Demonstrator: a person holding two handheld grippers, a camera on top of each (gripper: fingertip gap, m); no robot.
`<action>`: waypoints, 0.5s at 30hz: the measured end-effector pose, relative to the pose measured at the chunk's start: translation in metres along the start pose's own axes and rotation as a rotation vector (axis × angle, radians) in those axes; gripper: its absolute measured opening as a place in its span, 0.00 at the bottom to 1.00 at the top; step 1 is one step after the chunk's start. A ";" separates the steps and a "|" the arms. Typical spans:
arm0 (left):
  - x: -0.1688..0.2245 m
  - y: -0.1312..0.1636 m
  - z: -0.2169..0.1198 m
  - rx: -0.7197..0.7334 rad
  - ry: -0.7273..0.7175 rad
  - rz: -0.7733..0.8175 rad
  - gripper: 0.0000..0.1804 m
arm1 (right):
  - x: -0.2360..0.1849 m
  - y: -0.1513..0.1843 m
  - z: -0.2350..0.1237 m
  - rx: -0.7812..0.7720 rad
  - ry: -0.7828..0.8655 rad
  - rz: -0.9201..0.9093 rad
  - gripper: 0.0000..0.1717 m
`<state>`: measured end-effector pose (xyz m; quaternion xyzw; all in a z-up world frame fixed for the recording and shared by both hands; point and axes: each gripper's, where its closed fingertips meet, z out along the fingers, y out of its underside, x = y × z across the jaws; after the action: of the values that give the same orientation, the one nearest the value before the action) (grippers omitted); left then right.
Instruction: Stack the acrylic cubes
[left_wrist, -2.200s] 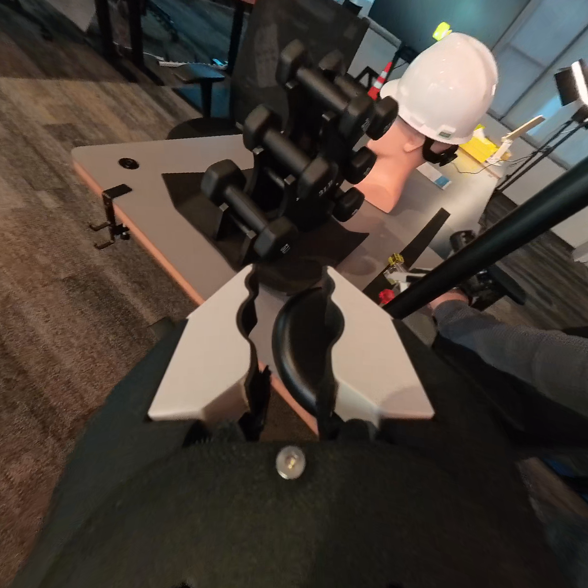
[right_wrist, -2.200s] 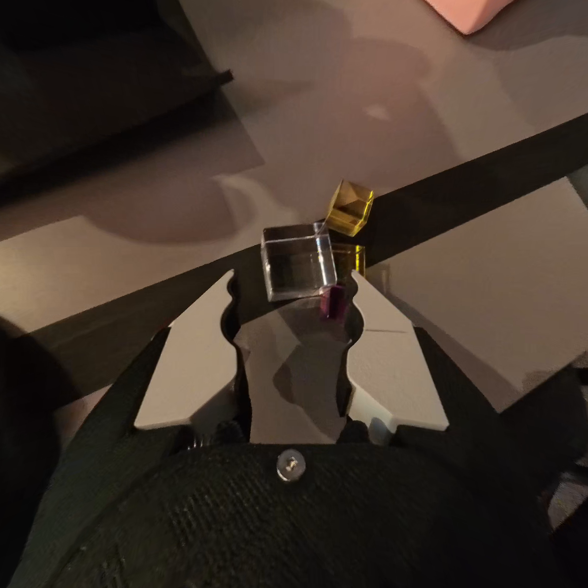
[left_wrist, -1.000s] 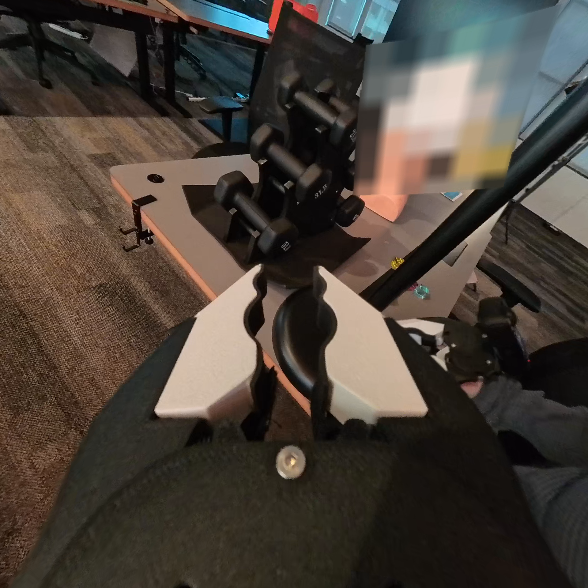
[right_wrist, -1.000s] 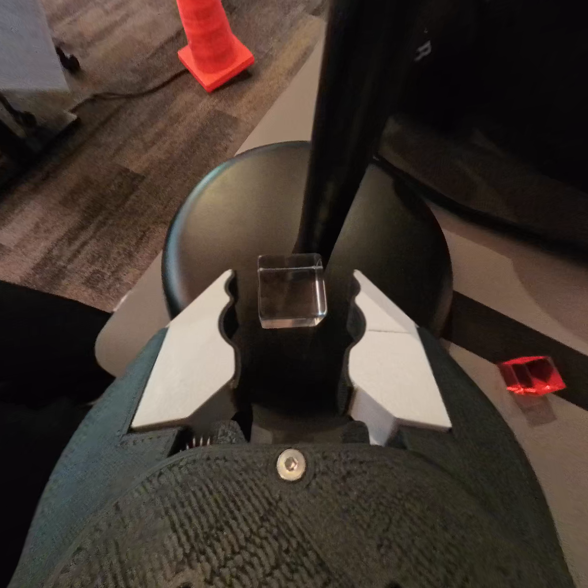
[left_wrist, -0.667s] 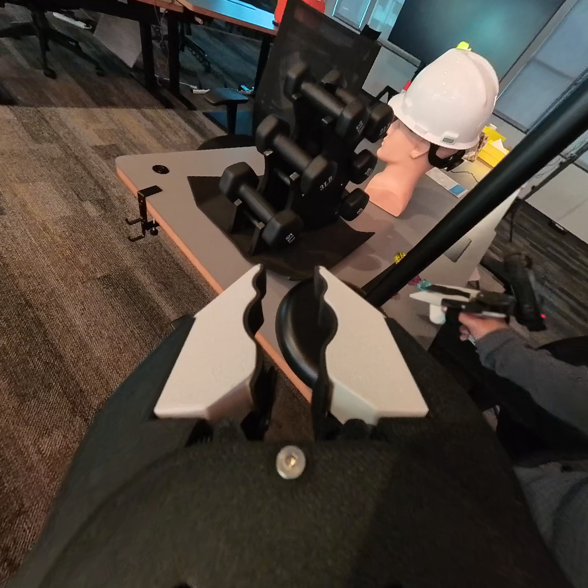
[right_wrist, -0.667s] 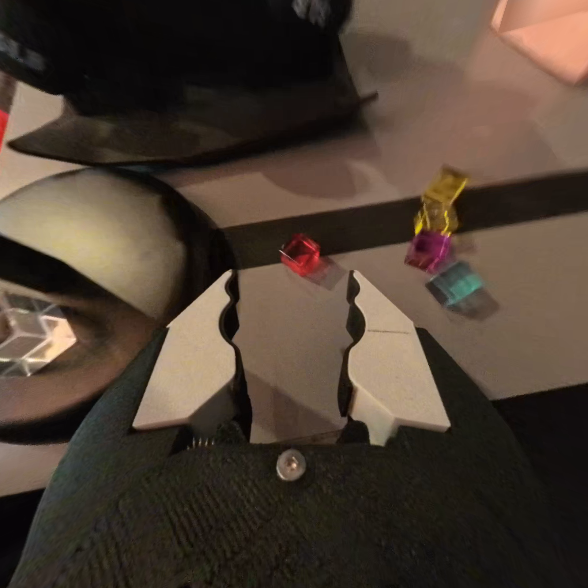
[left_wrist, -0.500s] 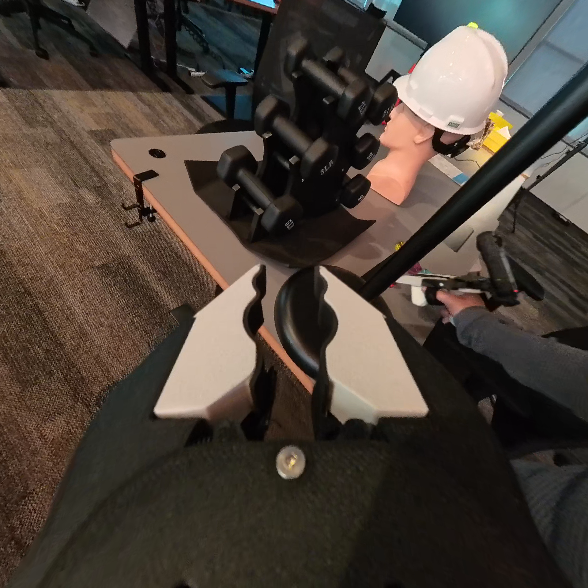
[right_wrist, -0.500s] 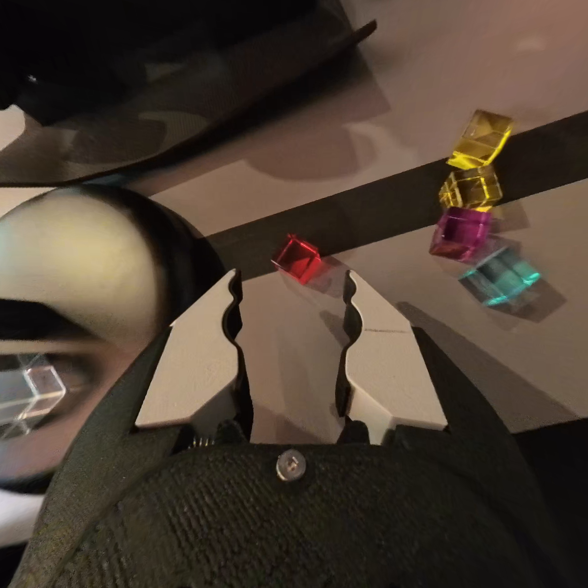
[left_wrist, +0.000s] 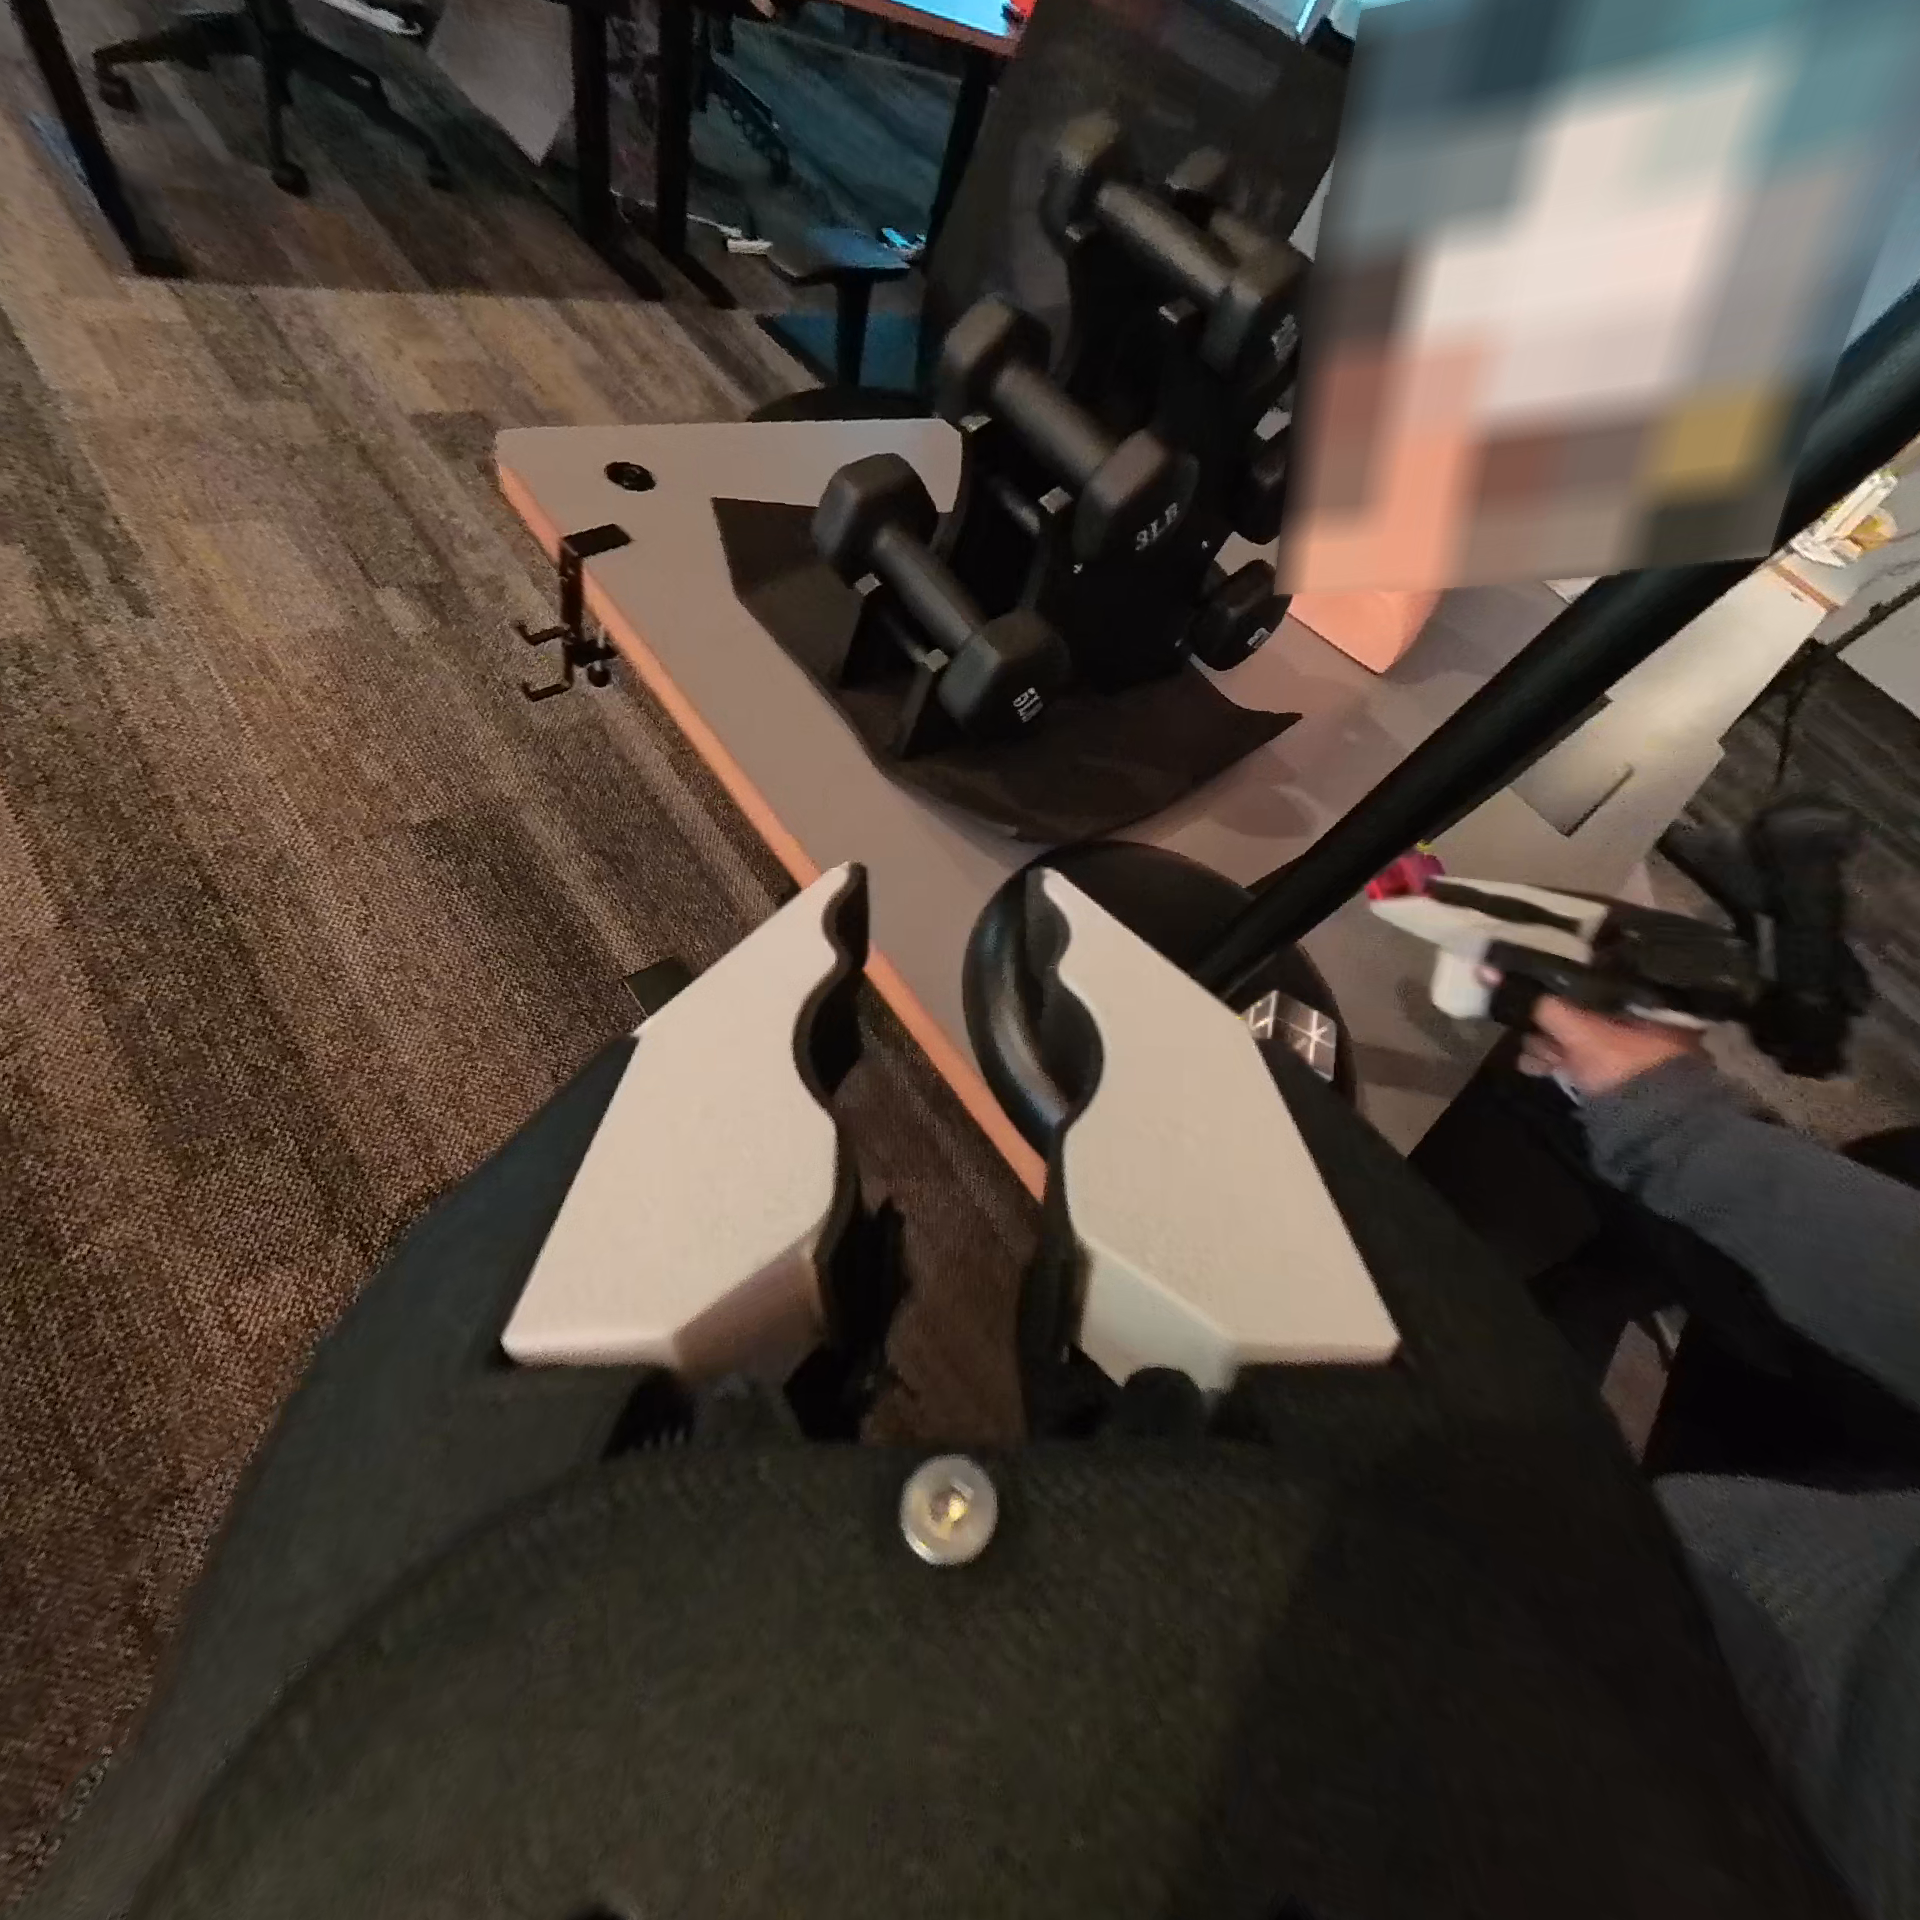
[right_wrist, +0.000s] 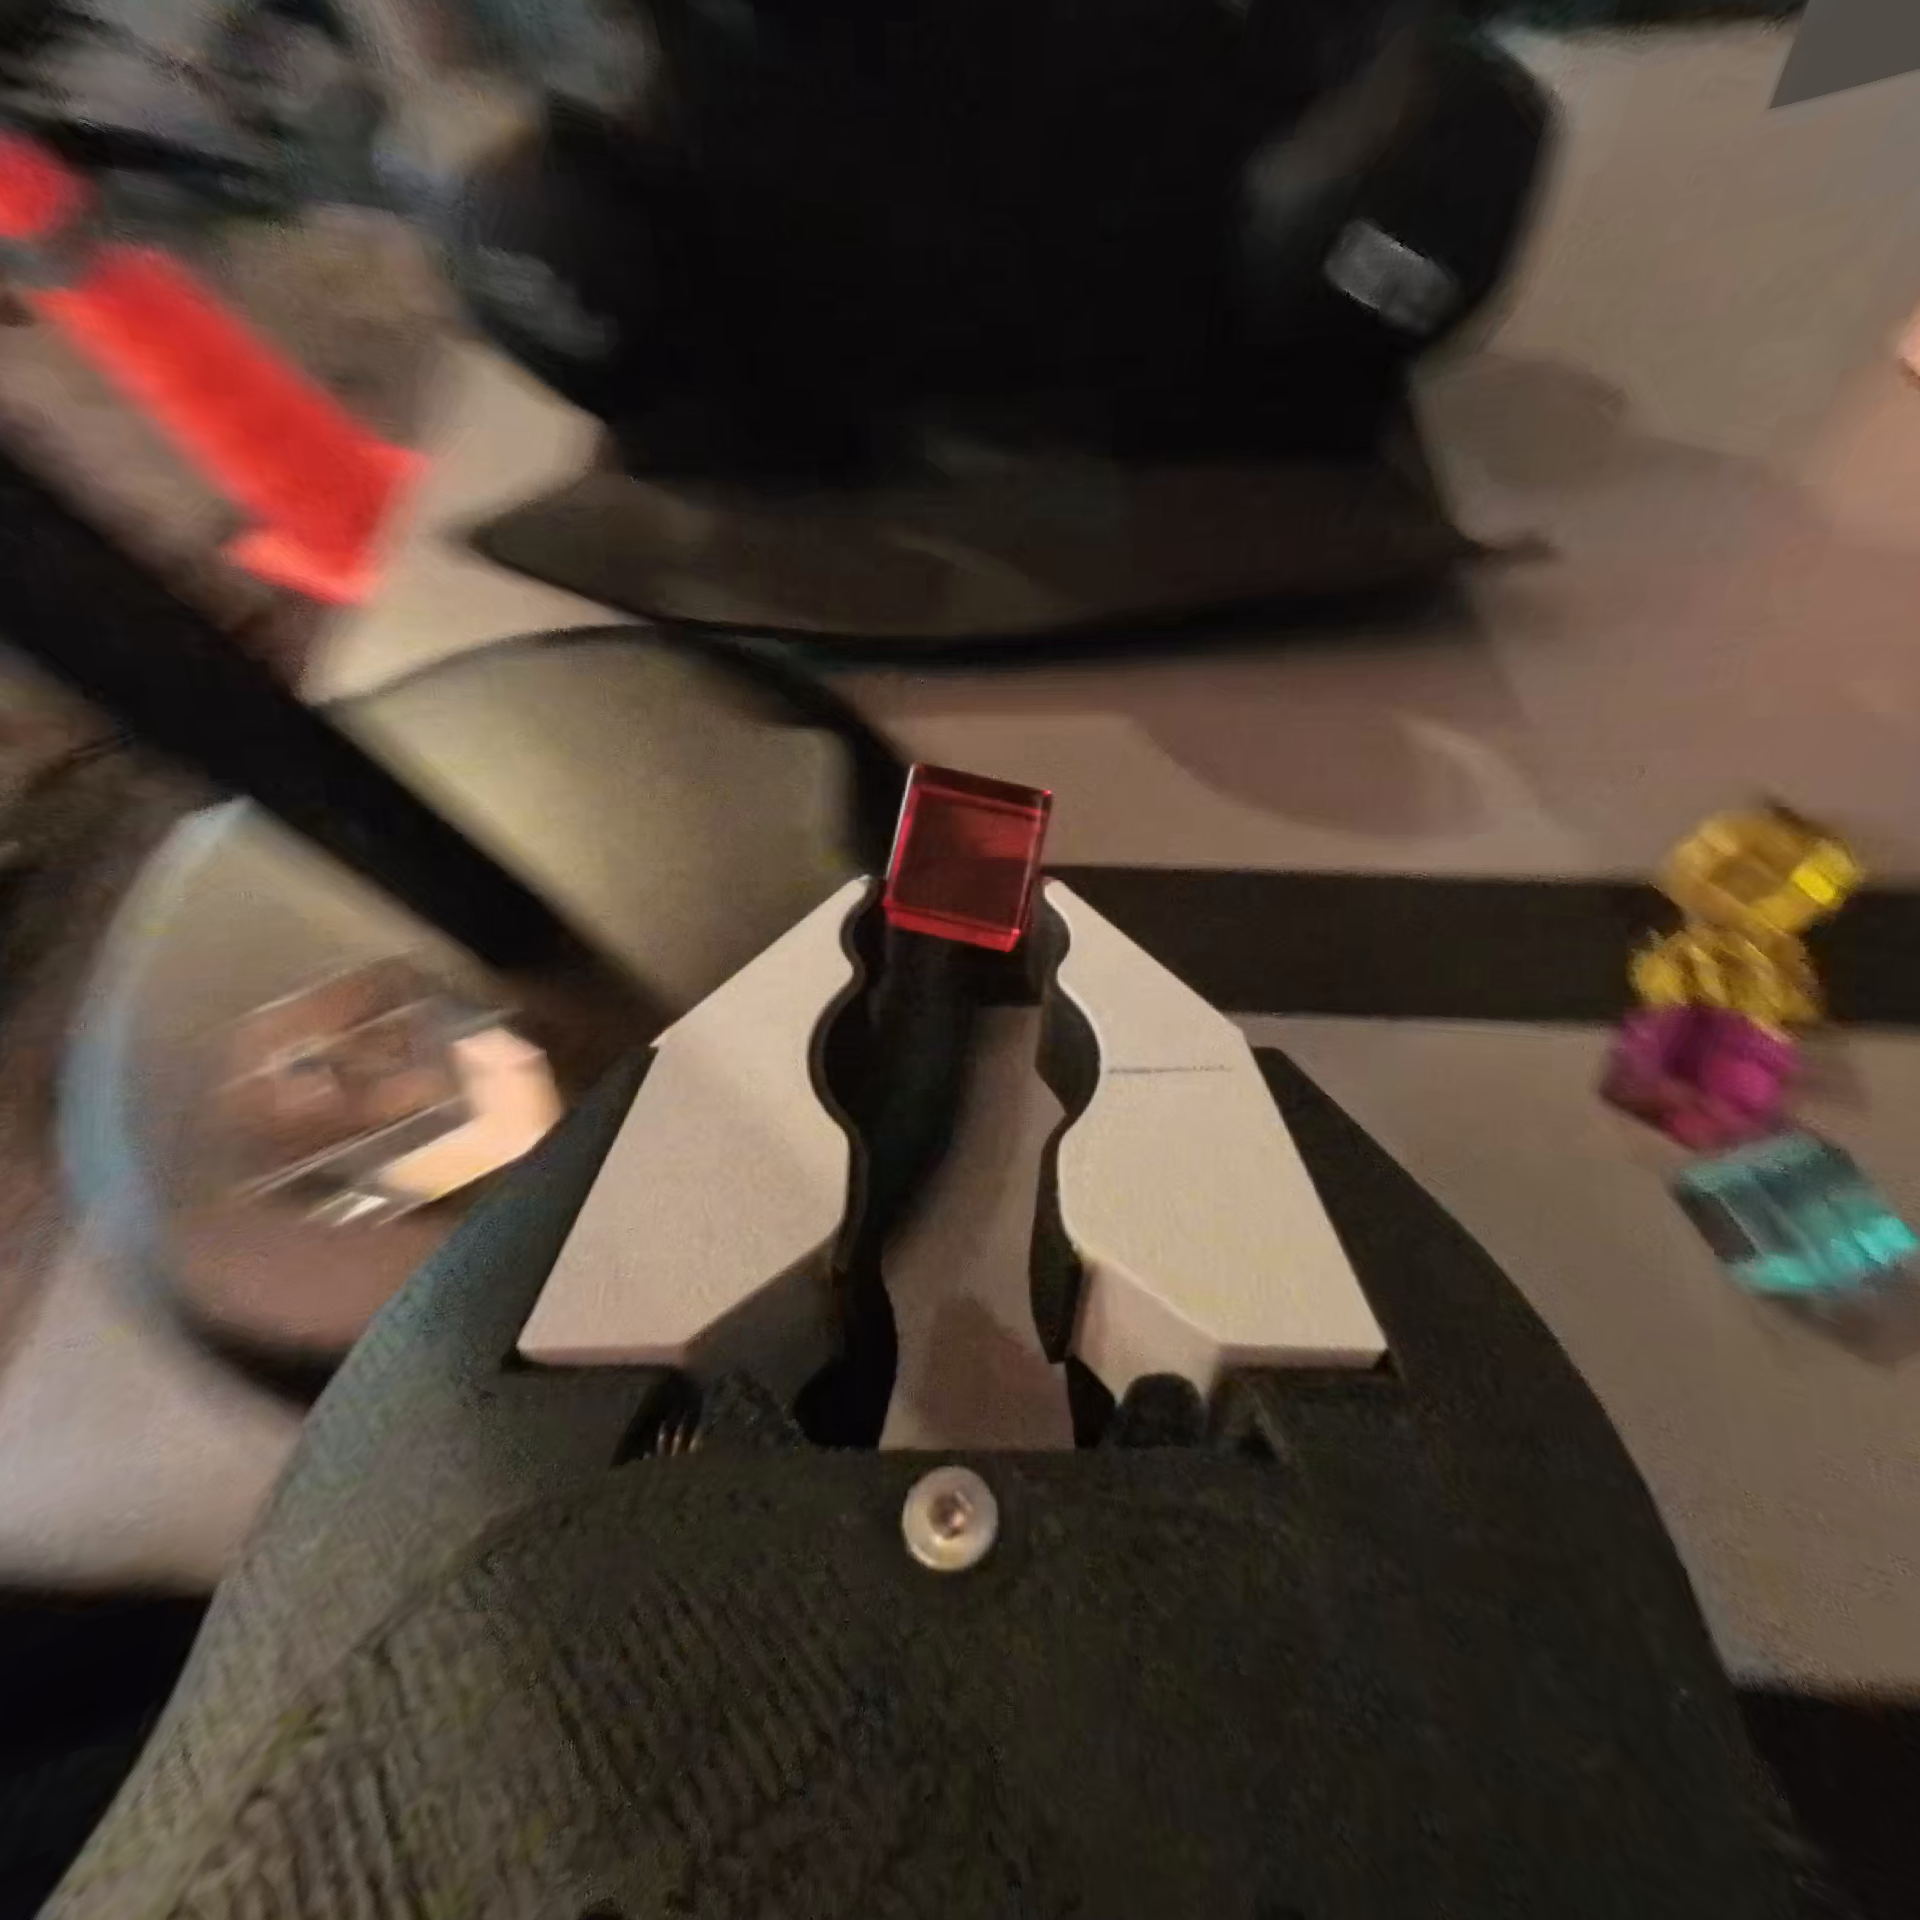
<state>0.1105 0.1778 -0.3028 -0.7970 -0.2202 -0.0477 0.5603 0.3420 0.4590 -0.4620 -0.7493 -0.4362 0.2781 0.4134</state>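
My right gripper (right_wrist: 956, 894) is clenched on a red cube (right_wrist: 966, 862), both pads pressed to its lower flanks at the very fingertips, so most of the block stands proud and slightly tilted. It looks like clear-tinted acrylic: hard, glossy and sharp-edged. I judge it light and rigid but slick, safest when pinched on two flat opposite faces and seated deeper than this.

At nine o'clock lies the black pan (right_wrist: 623, 748), smooth and round, with a clear cube (right_wrist: 364, 1091) blurred inside it. At three o'clock, well apart, two yellow cubes (right_wrist: 1756, 873), a magenta cube (right_wrist: 1704, 1070) and a teal cube (right_wrist: 1787, 1216) sit on the matte grey table (right_wrist: 1558, 1455), the yellow pair on a dark strip (right_wrist: 1351, 935).

My left gripper (left_wrist: 945, 894) carries the pan by its rolled rim, which runs in along the right finger (left_wrist: 1164, 1091). The left finger stands clear of the rim at the tip, and the grip lower down is hidden. The pan's long black handle (left_wrist: 1558, 675) climbs toward two o'clock.

At twelve o'clock beyond, a rack of dumbbells (left_wrist: 1091, 520), rubbery and black, stands on a dark mat (left_wrist: 1143, 769). Mottled carpet (left_wrist: 260, 727) fills nine o'clock.
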 end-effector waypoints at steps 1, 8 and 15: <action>-0.002 0.000 -0.002 0.006 -0.006 -0.009 0.16 | -0.026 -0.006 -0.012 0.017 -0.115 -0.038 0.15; -0.005 0.003 -0.001 0.015 -0.002 -0.031 0.16 | -0.112 0.004 -0.032 -0.121 -0.455 -0.316 0.15; -0.002 0.002 0.003 0.016 0.008 -0.022 0.16 | -0.122 0.019 -0.015 -0.265 -0.477 -0.456 0.14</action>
<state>0.1093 0.1796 -0.3063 -0.7897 -0.2271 -0.0555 0.5672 0.3055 0.3405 -0.4642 -0.5935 -0.7089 0.2869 0.2507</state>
